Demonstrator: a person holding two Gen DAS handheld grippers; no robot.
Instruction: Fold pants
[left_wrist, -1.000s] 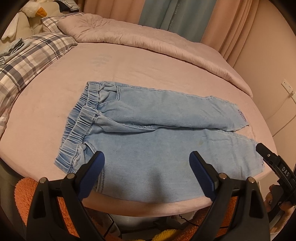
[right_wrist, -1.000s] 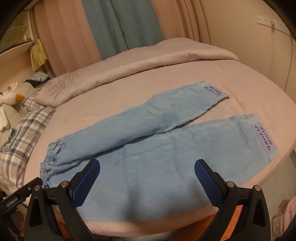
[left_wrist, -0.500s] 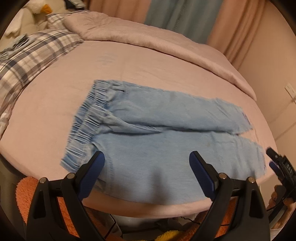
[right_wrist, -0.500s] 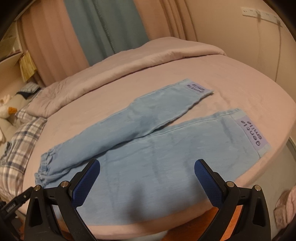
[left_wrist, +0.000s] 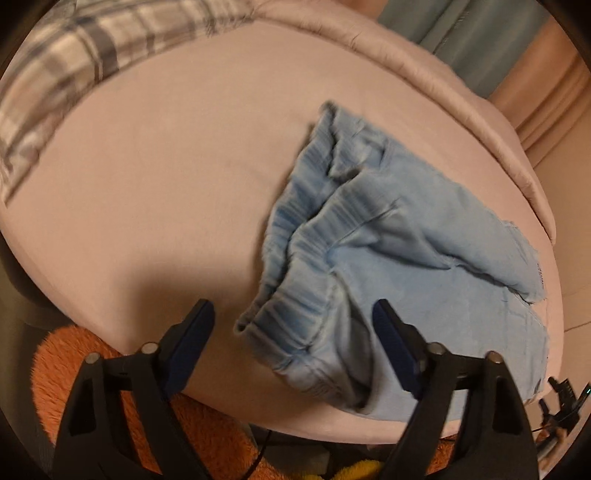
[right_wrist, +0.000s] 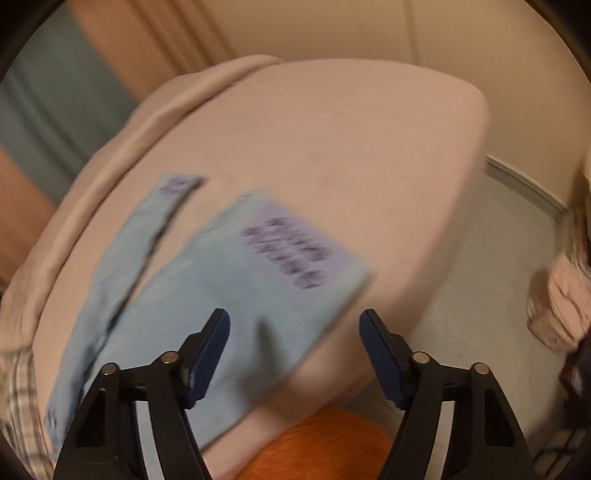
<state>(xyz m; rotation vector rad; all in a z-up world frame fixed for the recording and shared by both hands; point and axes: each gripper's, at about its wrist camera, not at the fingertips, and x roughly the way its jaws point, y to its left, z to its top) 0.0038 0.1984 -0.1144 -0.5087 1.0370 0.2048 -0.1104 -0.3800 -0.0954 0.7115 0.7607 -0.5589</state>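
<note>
- The pants, light blue denim, are laid flat on the pink bed, near its front edge, with the two legs spread slightly apart and no fold yet made.
- The left gripper is held released, its jaws wide apart, just in front of the elastic waistband, which is bunched and gathered; nothing is grasped.
- The right gripper is likewise released and empty, poised at the nearer leg's hem at the bed's front edge.
- Both views are smeared by motion, so fine detail is taken with caution.
- A likely fault, as judged: only the top layer of the bunched waistband could be pinched, so that the lower layer is left behind and the fold comes out crooked.
- The nearer leg lies close to the bed's front edge; a pull toward that edge could drag the cloth off onto the orange rug.
- If the two ends are lifted unevenly, the legs could be twisted rather than stacked.
- Dark printed lettering in two lines is seen on a lilac band at the nearer hem, and a smaller patch on the farther hem; neither can be read through the blur.
</note>
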